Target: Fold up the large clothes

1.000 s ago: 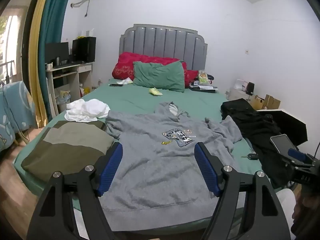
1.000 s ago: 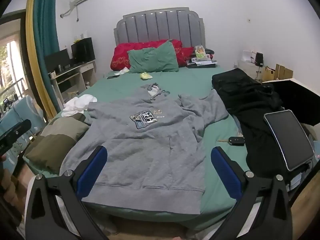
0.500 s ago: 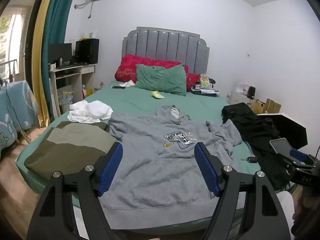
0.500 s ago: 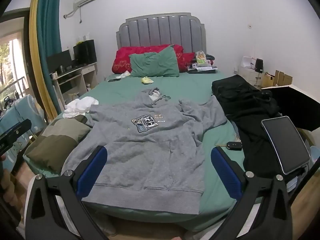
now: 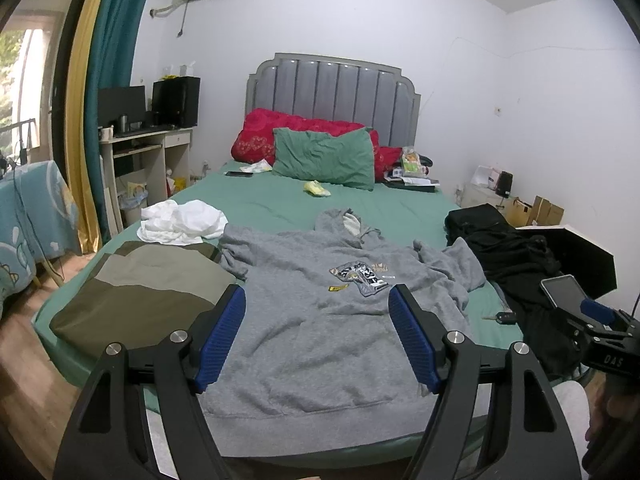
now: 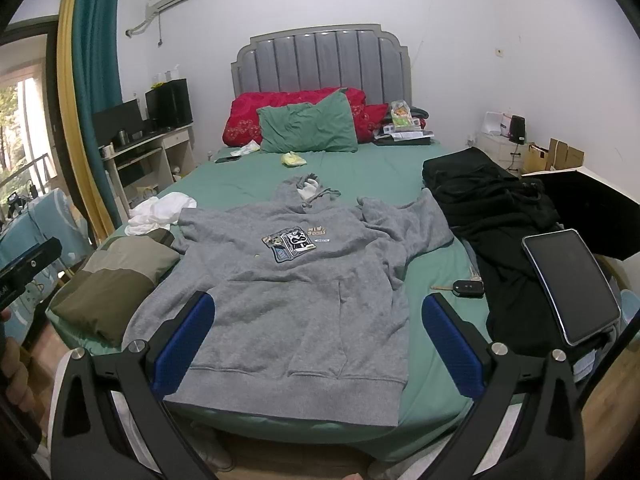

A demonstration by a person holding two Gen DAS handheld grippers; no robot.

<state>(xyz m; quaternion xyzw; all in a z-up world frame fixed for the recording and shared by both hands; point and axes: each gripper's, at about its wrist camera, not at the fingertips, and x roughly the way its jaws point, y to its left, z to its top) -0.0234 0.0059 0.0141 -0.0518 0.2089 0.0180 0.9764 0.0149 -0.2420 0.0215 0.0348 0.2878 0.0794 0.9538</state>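
Note:
A grey hoodie (image 5: 320, 320) lies spread face up on the green bed (image 5: 264, 204), hood toward the headboard, hem at the near edge, sleeves bunched at its sides. It also shows in the right wrist view (image 6: 292, 292). My left gripper (image 5: 318, 336) is open and empty, held above and before the hoodie's lower half. My right gripper (image 6: 318, 344) is open and empty, held back from the hem. Neither touches the cloth.
A folded olive garment (image 5: 140, 292) and white cloth (image 5: 180, 222) lie left of the hoodie. Black clothes (image 6: 500, 216), a tablet (image 6: 568, 284) and a car key (image 6: 466, 288) lie to the right. Pillows (image 6: 308, 128) sit at the headboard. A desk (image 5: 140, 152) stands left.
Both grippers have tilted up and drawn back a little, so more of the wall and air conditioner shows. The hoodie has not moved. Both stay open.

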